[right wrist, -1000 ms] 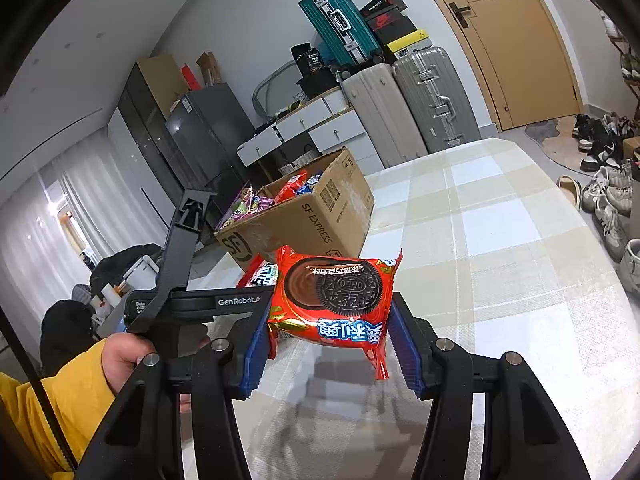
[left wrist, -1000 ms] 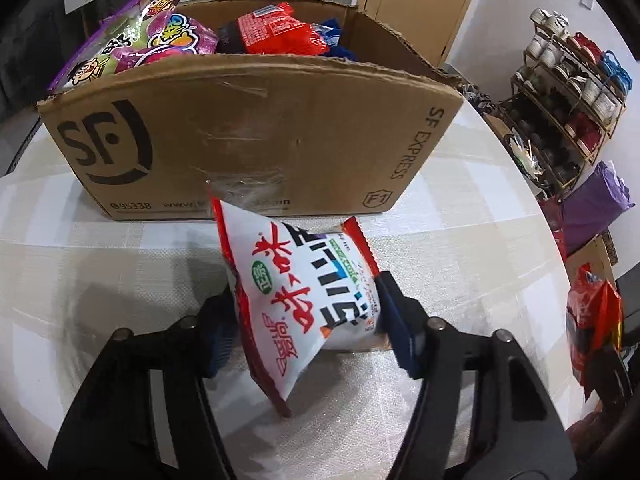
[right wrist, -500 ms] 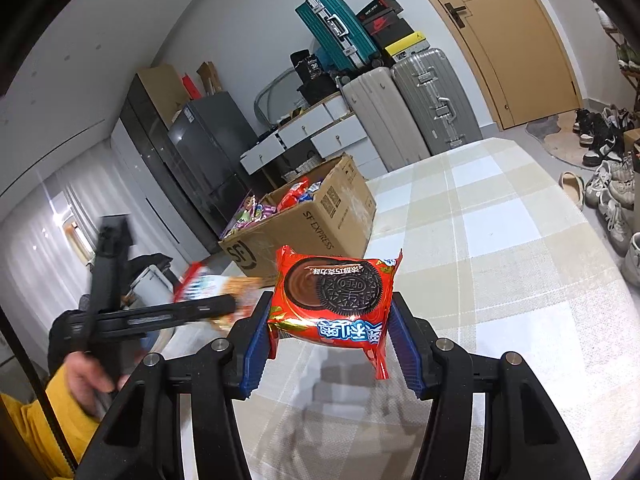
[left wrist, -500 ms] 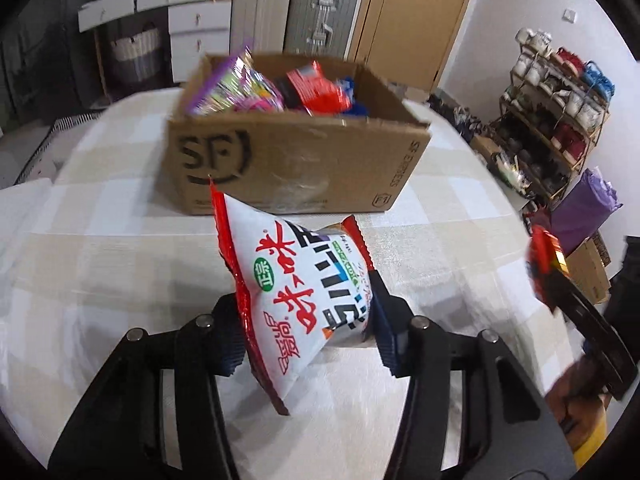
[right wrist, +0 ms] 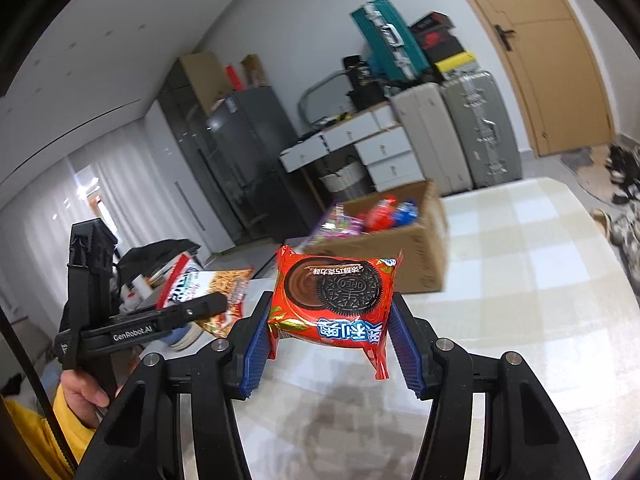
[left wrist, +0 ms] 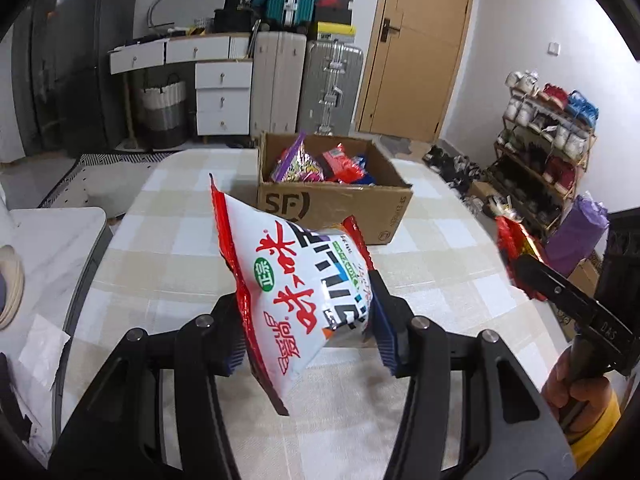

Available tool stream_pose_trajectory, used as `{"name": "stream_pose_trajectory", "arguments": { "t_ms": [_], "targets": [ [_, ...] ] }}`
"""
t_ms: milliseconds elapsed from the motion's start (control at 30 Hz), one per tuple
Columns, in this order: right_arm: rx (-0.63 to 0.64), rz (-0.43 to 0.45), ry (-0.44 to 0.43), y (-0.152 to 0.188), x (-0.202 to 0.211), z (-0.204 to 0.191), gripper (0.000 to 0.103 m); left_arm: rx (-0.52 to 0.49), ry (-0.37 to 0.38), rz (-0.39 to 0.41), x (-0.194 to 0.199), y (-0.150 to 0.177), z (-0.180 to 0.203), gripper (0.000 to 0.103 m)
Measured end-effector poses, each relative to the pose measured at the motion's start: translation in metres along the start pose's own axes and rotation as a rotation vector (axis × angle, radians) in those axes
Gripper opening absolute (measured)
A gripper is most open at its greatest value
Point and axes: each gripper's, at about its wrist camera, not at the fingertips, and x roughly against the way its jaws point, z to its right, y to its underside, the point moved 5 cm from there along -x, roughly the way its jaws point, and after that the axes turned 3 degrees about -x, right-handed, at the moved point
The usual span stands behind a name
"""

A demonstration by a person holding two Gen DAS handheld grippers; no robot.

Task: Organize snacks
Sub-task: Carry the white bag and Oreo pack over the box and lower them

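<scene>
My left gripper (left wrist: 308, 324) is shut on a white and red snack bag (left wrist: 296, 292) and holds it above the table, well back from the cardboard box (left wrist: 332, 204). My right gripper (right wrist: 330, 344) is shut on a red Oreo pack (right wrist: 334, 300), also above the table. The open box holds several snack packs and shows in the right wrist view too (right wrist: 384, 252). The right gripper with its red pack shows at the right of the left wrist view (left wrist: 520, 256). The left gripper with its bag shows at the left of the right wrist view (right wrist: 200, 292).
The table (left wrist: 440, 280) has a checked beige cloth. A white side surface (left wrist: 48, 240) stands left of it. Behind are drawers (left wrist: 222, 92), suitcases (left wrist: 304, 76) and a door (left wrist: 416, 48). A shoe rack (left wrist: 548, 140) stands at the right.
Both grippers have lifted and pulled back from the box with their packs still held. The box now looks smaller and farther off in both views.
</scene>
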Motion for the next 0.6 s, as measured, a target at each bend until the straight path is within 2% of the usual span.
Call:
{"name": "stream_pose_trajectory", "arguments": {
  "t_ms": [267,600],
  "targets": [
    [0.034,-0.02,-0.032,-0.004,0.001,-0.049,0.056,0.01,0.017,0.073,0.077,0.009,-0.019,0.049],
    [0.107,-0.026,-0.033,-0.023,-0.003,-0.084,0.056,0.028,0.027,0.139,0.137,0.01,-0.05,0.049]
  ]
}}
